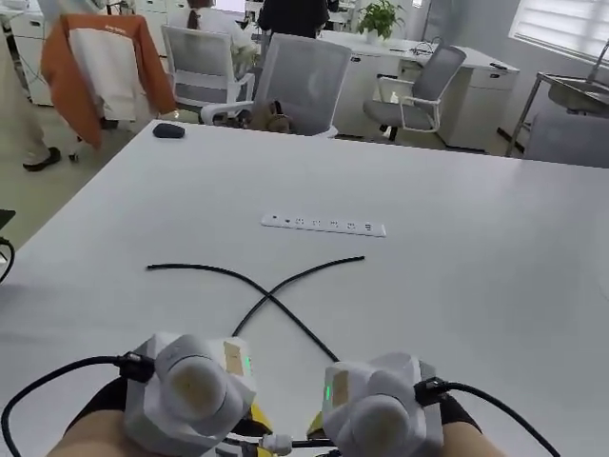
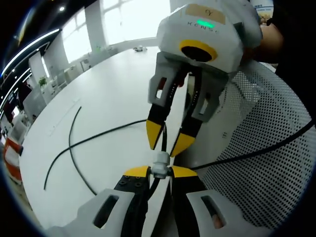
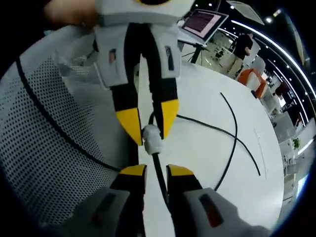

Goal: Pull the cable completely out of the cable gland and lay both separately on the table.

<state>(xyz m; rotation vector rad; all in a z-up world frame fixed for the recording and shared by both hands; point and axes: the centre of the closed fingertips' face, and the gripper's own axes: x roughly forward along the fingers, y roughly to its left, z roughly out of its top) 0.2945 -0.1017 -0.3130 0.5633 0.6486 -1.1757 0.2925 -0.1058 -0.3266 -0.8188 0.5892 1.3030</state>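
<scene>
A broad white counter (image 1: 457, 286) runs away into an open office. At its far left corner lies a dark mouse (image 1: 168, 130), and near the middle a white power strip (image 1: 324, 226) lies across it. Nearer than the strip, two crossed cables (image 1: 269, 297), both black, lie flat on the top. Beyond the far edge stand grey mesh chairs (image 1: 304, 81). An orange and white jacket (image 1: 105, 67) hangs to the far left, a green plant (image 1: 381, 17) stands at the back, and window blinds (image 1: 566, 24) close the far right.

Both tools are at the near edge, tip to tip. The left tool (image 2: 159, 171) has its yellow tips pressed against the two sides of the white cable gland (image 2: 160, 168), pinching it just above the counter's near edge. The black cable (image 3: 158, 170) comes out of the gland and runs straight between the yellow tips of the right tool (image 3: 157, 171). That tool's jaws stand only narrowly apart on either side of the cable; whether they press it I cannot tell. The gland sits between the two pairs of tips, with the cable still inside it.
</scene>
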